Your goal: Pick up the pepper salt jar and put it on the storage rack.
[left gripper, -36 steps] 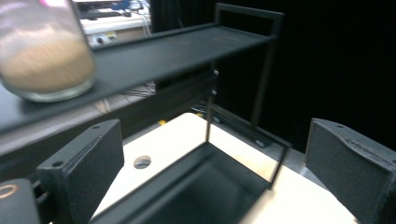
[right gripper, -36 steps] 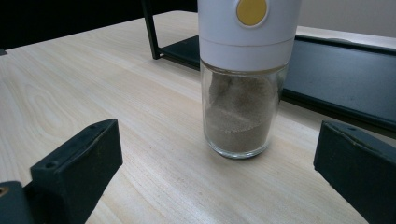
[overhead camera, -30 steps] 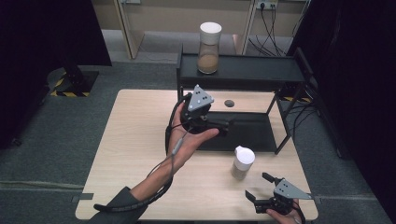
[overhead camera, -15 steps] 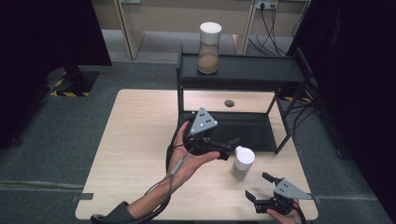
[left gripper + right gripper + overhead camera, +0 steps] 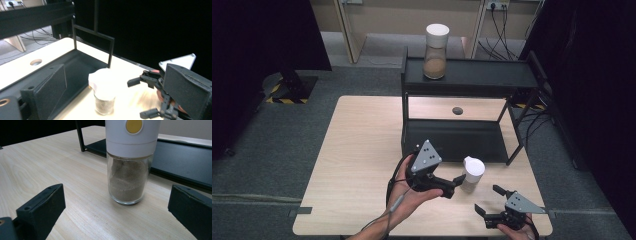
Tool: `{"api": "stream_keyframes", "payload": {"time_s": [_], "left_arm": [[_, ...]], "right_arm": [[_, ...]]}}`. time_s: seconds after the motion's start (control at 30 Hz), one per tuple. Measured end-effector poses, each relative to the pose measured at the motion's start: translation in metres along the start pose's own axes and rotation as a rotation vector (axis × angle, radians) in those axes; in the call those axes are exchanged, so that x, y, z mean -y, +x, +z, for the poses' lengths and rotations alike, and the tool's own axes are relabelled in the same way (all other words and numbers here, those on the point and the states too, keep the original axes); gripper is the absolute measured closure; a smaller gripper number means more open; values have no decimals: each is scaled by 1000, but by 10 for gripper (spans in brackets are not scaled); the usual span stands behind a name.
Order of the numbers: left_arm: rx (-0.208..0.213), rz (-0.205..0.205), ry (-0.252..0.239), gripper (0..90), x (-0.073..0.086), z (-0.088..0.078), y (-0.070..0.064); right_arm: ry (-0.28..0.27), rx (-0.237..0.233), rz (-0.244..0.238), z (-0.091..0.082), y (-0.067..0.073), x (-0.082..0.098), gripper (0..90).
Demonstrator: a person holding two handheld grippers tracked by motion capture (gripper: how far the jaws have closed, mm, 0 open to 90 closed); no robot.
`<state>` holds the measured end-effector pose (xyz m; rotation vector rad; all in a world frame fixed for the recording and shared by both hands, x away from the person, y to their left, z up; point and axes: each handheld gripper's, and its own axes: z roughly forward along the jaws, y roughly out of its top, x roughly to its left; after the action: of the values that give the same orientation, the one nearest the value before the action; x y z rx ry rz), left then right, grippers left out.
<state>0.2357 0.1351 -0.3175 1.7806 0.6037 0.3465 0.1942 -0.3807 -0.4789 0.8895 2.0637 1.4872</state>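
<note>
Glass jar (image 5: pixel 472 173) near table's front edge is flanked by left gripper (image 5: pixel 456 184), released; not yet grasped; right gripper (image 5: pixel 490 199) released

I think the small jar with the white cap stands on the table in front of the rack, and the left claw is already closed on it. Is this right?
Not quite. The small jar does stand on the table before the rack, but the left claw is open, not closed on it. The left gripper view shows the jar apart from both jaws.

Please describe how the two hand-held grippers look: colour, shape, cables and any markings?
Both the left gripper and the right gripper are black, with two blocky jaws showing screw holes. Each carries a grey three-cornered plate with dark dots. A thin dark cable trails along the left forearm, which is bare.
</note>
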Motion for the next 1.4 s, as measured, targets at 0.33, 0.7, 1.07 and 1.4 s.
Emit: {"api": "stream_keyframes", "payload": {"time_s": [0.33,0.7,1.07,1.4], "left_arm": [[13,-2,7,43,27,-1,-4],[35,-2,0,43,56,3,-7],[47,9,12,43,83,8,-10],[45,-24,19,43,108,7,-8]], "right_arm": [[1,1,-2,0,0,0,16],[-1,3,-2,0,0,0,16],[1,3,-1,0,0,0,16],[1,5,2,1,0,0,16]]}}
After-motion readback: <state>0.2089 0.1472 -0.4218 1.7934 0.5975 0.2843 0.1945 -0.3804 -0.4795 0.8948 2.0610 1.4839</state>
